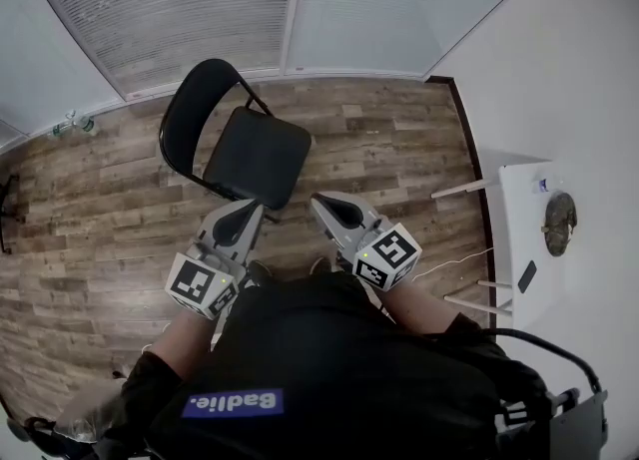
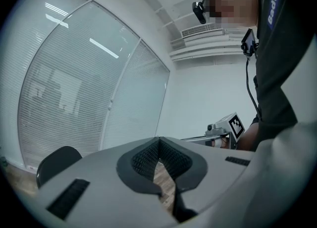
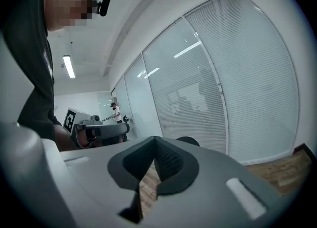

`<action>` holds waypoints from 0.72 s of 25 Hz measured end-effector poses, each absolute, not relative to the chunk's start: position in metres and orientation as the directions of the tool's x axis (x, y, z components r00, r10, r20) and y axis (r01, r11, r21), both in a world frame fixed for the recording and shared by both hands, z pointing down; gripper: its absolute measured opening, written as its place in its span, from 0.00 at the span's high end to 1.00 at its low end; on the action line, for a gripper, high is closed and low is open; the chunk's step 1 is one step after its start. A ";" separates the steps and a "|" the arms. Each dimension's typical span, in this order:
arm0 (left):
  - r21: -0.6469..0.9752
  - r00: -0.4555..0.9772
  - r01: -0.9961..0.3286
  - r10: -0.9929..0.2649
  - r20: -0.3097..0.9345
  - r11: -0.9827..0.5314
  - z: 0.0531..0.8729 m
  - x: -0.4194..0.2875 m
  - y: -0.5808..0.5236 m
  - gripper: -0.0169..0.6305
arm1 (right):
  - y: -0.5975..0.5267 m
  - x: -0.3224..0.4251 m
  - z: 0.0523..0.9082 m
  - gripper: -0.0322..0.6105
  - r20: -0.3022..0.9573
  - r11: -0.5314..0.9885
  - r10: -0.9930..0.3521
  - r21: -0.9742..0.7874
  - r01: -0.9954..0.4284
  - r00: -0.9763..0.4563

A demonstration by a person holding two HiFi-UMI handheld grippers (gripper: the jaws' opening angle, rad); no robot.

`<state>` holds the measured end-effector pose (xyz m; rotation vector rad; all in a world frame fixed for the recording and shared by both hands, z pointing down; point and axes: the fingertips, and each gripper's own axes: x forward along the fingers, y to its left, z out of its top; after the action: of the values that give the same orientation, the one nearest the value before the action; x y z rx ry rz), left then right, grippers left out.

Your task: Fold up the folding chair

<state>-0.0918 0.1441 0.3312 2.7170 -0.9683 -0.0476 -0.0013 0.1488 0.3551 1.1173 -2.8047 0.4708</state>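
— Where is the folding chair (image 1: pixel 255 154) seen?
— It is seen unfolded on the wooden floor (image 1: pixel 399 149), upper centre of the head view.
— And the claws?
— The left gripper (image 1: pixel 248 211) and right gripper (image 1: pixel 324 205) are seen fully closed, with nothing held. They are placed just below the seat's front edge, seemingly apart from it.
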 end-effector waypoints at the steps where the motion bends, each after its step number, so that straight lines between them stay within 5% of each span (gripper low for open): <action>1: 0.255 0.779 -0.616 -0.624 0.060 -0.745 0.333 -0.092 0.139 0.97 | 0.143 -0.001 0.356 0.95 0.193 0.682 -0.660 -0.254 -0.686 -0.726; 18: 0.229 0.703 -0.706 -0.703 0.109 -0.670 0.334 -0.016 0.001 0.97 | 0.005 0.069 0.380 0.95 0.149 0.736 -0.584 -0.315 -0.599 -0.798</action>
<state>-0.0161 0.0014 0.3341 2.6581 -1.1217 0.0169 0.0693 0.0049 0.3802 0.9849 -2.8896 0.5460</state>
